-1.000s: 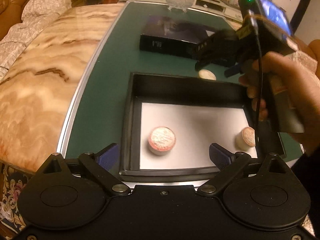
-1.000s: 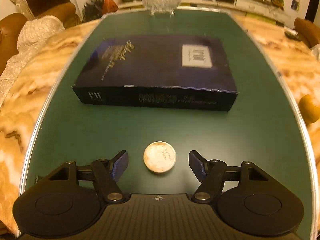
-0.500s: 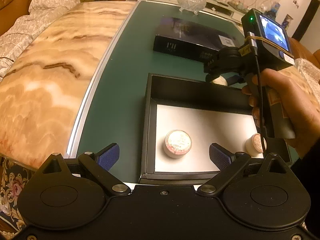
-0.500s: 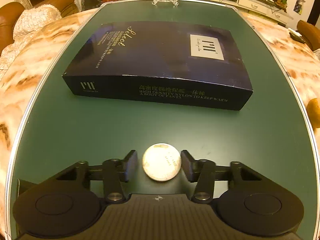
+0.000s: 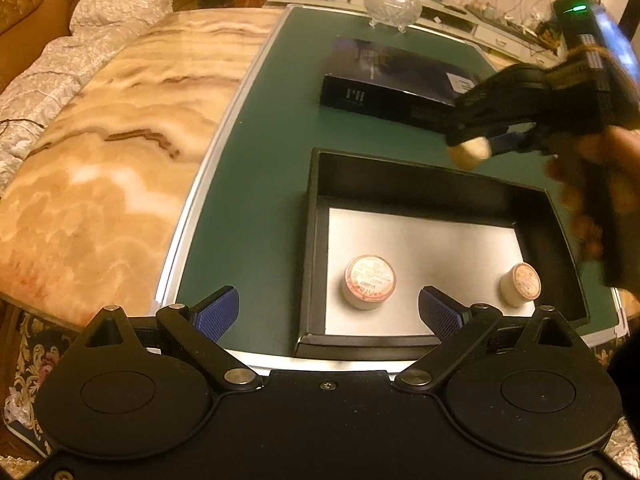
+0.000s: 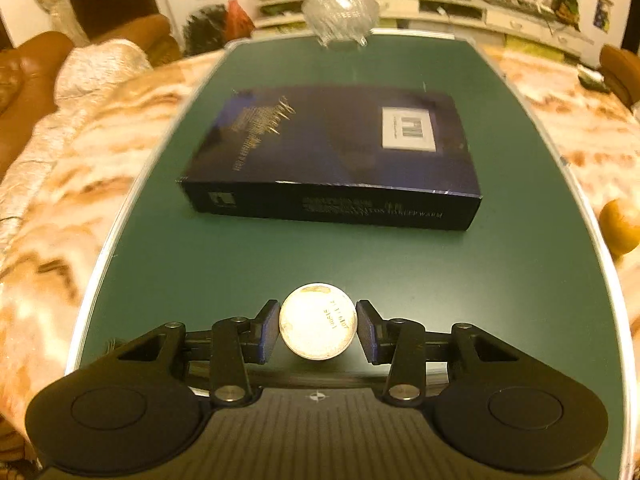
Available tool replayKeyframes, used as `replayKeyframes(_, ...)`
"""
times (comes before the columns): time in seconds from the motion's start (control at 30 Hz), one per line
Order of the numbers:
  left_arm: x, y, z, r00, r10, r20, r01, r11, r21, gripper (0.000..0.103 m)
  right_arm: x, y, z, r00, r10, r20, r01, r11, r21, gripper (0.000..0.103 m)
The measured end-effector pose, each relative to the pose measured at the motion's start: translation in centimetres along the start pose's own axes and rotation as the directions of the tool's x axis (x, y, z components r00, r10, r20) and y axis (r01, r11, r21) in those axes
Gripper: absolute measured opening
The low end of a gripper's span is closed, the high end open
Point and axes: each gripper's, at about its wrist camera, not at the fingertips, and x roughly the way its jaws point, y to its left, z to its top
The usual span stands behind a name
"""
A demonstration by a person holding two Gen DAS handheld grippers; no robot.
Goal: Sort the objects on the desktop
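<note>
Right tongs carry a jar; tray lies behind and below.

My right gripper is clenched on the round jar, lifted off the green table. My left gripper hangs released over the black tray, which holds two like jars. I judge the tray sits nearer me than the held jar; right hand must draw back and lower.

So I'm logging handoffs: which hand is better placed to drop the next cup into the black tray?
Right. The right gripper already clamps a cup beside the black tray; the left gripper is open, holding nothing.
</note>
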Motion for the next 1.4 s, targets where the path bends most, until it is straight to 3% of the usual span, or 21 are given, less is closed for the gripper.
replayKeyframes(0.17,-0.9,0.4,-0.7,1.000,0.018,-0.002,-0.018,1.000,-0.016,0.098,-3.8,0.8,-2.7,1.000,0.021,-0.018,-0.022,0.998,-0.064,0.045)
replayKeyframes(0.53,-2.0,1.0,-2.5,0.999,0.050,-0.021,-0.051,0.999,-0.020,0.098,-2.7,1.0,-8.5,0.990,0.023,-0.137,-0.033,0.997,-0.073,0.045)
replayKeyframes(0.97,-1.6,0.8,-2.6,0.997,0.068,-0.031,-0.068,0.998,-0.011,0.099,-0.3,1.9,-9.8,0.983,0.027,-0.179,-0.038,0.997,-0.061,0.045)
replayKeyframes(1.4,-1.1,0.6,-2.8,0.995,0.080,-0.052,-0.080,0.997,-0.001,0.099,0.2,2.9,-10.4,0.986,-0.008,-0.169,-0.006,0.997,-0.081,0.046)
